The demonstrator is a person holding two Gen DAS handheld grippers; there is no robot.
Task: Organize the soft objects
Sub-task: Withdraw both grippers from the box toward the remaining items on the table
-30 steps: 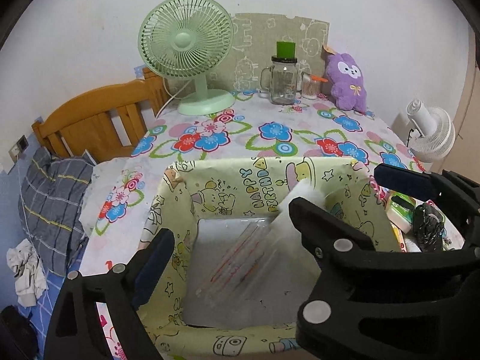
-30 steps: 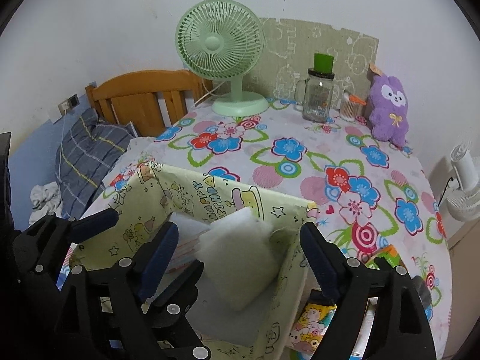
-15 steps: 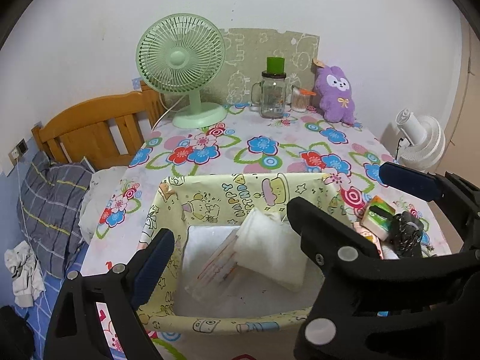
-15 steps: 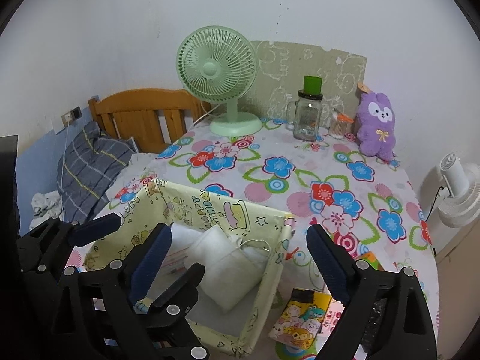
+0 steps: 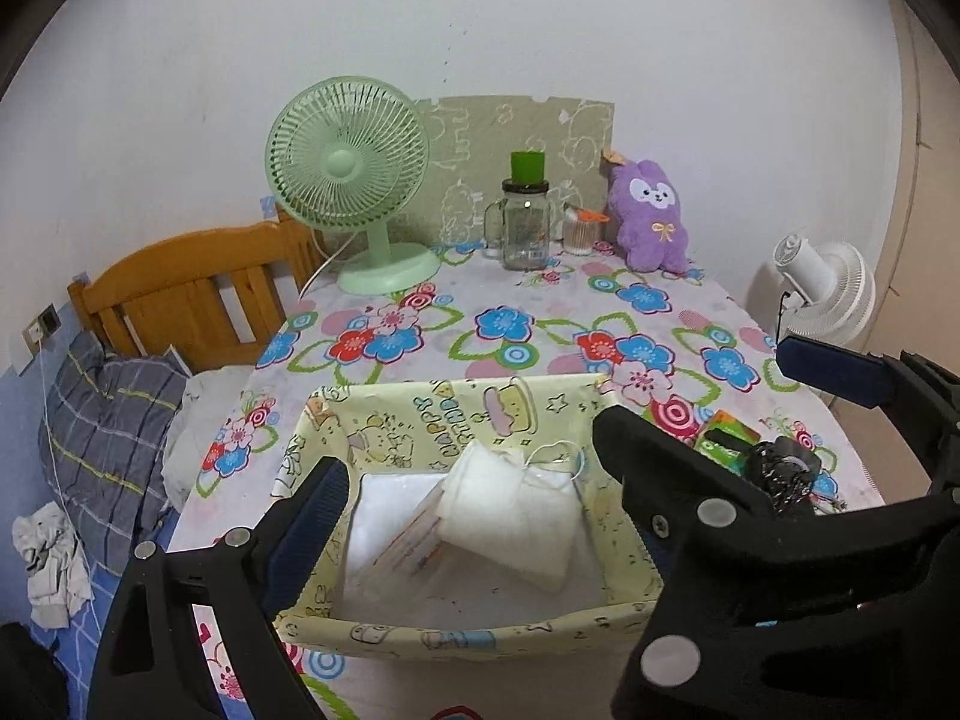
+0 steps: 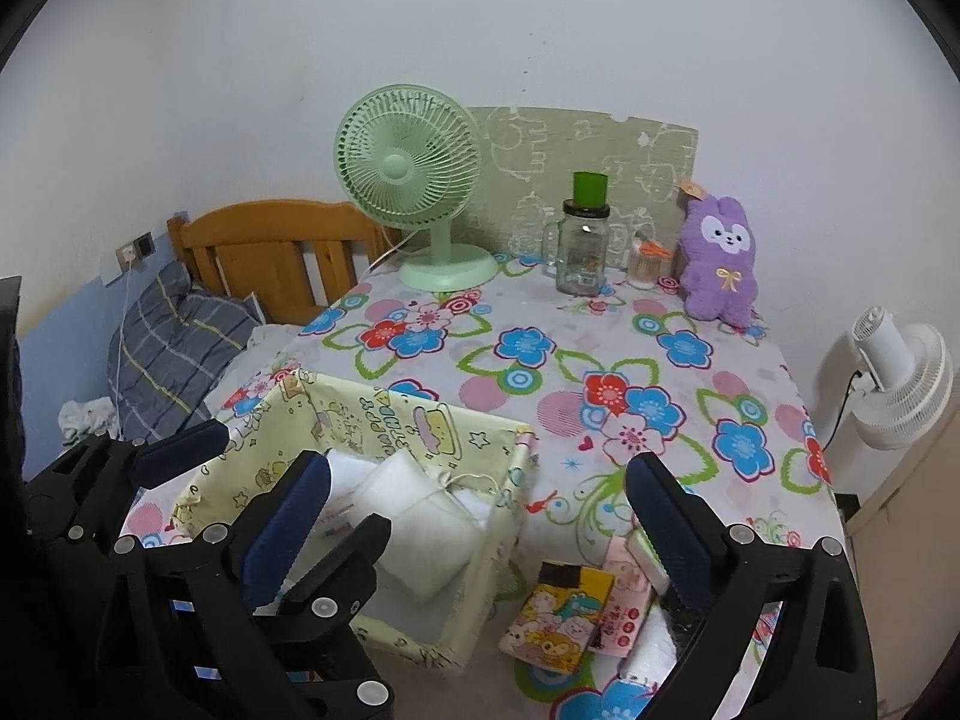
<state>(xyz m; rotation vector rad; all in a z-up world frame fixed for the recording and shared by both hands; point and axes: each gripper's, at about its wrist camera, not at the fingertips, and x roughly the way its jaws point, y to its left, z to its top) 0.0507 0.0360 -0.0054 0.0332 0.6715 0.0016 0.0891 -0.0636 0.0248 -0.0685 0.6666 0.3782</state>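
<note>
Inside the yellow fabric bin [image 5: 462,639], white pad [image 5: 510,516] lies below both tongs, left [image 5: 474,474] and right [image 6: 480,504], spread apart, empty. Right view alone shows cartoon packets [image 6: 561,618] beside the bin.

So the table [image 6: 690,420] in front of me has a loud flower-print cloth over the whole top. Along the back edge by the wall sit a green desk fan [image 6: 420,192], a glass jar [image 6: 582,252] with a green lid, a small cup [image 6: 645,264] of what looks like toothpicks, and a purple plush bunny [image 6: 720,264]. Closer to me on the left there's a yellow cartoon-print fabric box [image 6: 432,420] resting on the cloth. Just right of it, near the front edge, a few small colourful packets [image 6: 564,618] lie flat, and from my left claw's view a dark tangled thing [image 5: 780,474] sits by them.
</note>
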